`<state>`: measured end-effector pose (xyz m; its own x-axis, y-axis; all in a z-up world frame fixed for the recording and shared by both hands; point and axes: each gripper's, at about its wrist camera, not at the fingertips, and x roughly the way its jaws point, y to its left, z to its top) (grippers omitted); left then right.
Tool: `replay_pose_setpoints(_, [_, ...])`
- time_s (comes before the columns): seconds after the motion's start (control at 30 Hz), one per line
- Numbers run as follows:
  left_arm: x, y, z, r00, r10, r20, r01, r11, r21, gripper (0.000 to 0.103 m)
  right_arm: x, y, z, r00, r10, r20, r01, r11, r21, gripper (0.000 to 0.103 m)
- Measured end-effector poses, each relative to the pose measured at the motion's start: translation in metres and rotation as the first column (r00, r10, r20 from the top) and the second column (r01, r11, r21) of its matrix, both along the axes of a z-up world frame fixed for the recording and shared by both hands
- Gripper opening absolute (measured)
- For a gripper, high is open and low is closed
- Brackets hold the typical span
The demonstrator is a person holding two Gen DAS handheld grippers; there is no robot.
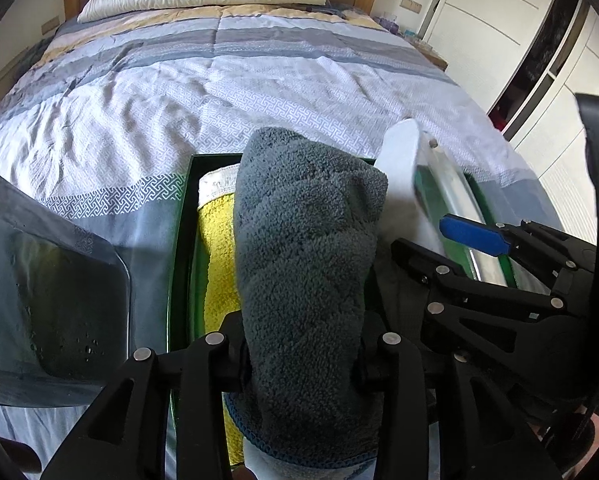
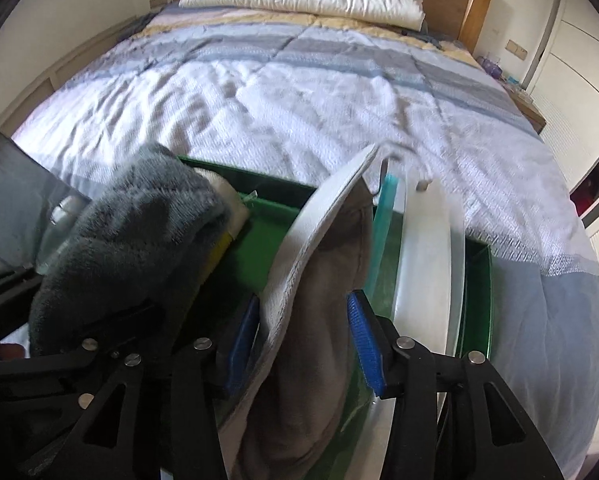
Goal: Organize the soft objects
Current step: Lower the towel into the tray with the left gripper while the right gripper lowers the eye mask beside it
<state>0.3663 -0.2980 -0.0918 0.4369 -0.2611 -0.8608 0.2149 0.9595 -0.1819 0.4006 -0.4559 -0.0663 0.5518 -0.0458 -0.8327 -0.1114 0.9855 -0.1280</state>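
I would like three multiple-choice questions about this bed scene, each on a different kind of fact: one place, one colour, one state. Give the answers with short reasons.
1. Where does the folded yellow towel lie?
A. on the white pillow
B. inside the green plastic bin
C. on the floor

2. What colour are the ribbed pads on the right gripper?
A. blue
B. red
C. white

3. What is between the fingers of the left gripper?
A. nothing
B. a glass bottle
C. a fluffy grey-blue towel

Answers:
1 B: the left wrist view shows the yellow towel within the green walls, beside the grey-blue towel.
2 A: the right wrist view shows blue strips on both fingers, either side of a grey-and-white cloth.
3 C: the thick grey-blue towel fills the gap between the black fingers.
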Motion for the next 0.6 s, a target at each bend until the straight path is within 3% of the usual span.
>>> replay_pose_setpoints(0.53, [0.001,-0.010,0.003,1.000,-0.009,0.006,0.009,1.000,-0.001,0.043,-0.021,-0.012,0.022,0.997,-0.058,0.060,0.060,0.998,-0.032,0.044])
replay_pose_setpoints(0.6, [0.001,-0.012,0.003,1.000,-0.013,0.006,0.013,1.000,-0.004,0.051,-0.023,-0.015,0.026,0.995,-0.068,0.071,0.070,0.997,-0.026,0.044])
